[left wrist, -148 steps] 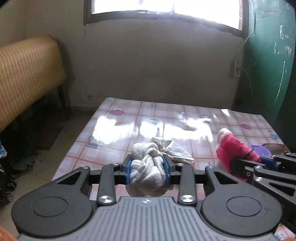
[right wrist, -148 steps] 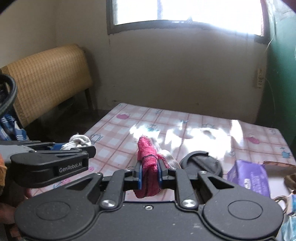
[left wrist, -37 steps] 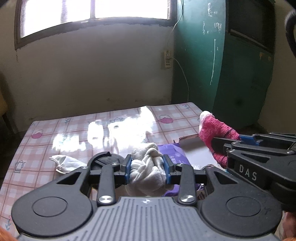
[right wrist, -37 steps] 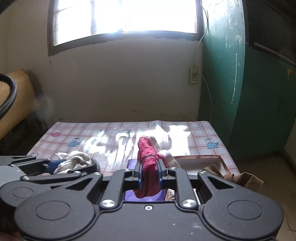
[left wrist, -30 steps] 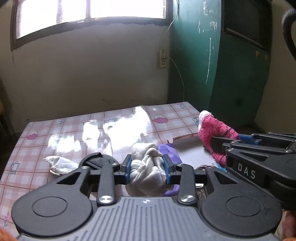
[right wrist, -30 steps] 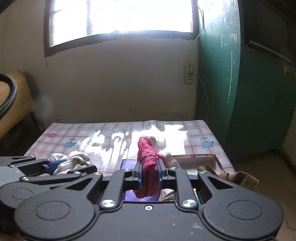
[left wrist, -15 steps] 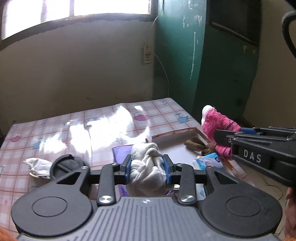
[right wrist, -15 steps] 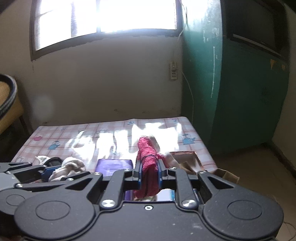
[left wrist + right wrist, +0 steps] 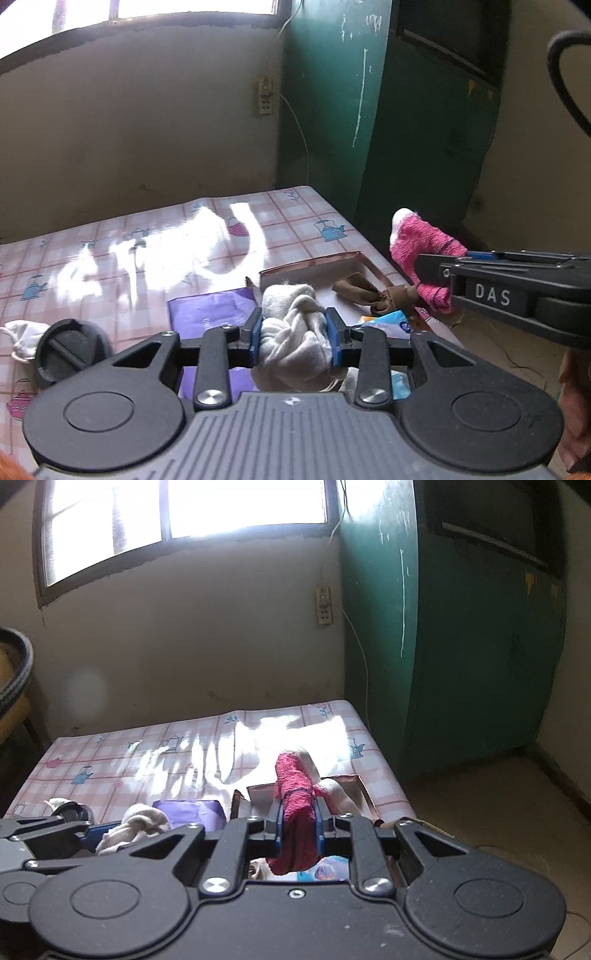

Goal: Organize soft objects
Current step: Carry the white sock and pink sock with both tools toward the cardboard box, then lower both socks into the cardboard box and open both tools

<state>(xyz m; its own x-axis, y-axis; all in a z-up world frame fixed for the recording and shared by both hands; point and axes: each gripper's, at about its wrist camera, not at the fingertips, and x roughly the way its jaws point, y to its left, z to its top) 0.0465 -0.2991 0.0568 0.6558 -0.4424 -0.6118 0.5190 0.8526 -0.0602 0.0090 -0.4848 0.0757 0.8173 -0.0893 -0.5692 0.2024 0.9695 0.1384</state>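
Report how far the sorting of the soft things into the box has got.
Done: a brown sock already lies in the cardboard box. In hand: the left gripper is shut on a white sock bundle, and the right gripper is shut on a pink sock, both held near the box. Left: releasing those two, and one white sock lying on the checked tablecloth beside a black disc.

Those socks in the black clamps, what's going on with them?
A person is tidying soft things with a hand-held gripper in each hand. The left hand-held gripper is shut on a bundled white sock, and the right hand-held gripper is shut on a pink sock. Both are held over the right end of the checked table, above an open cardboard box that already holds a brown cloth. Another white sock lies on the table.
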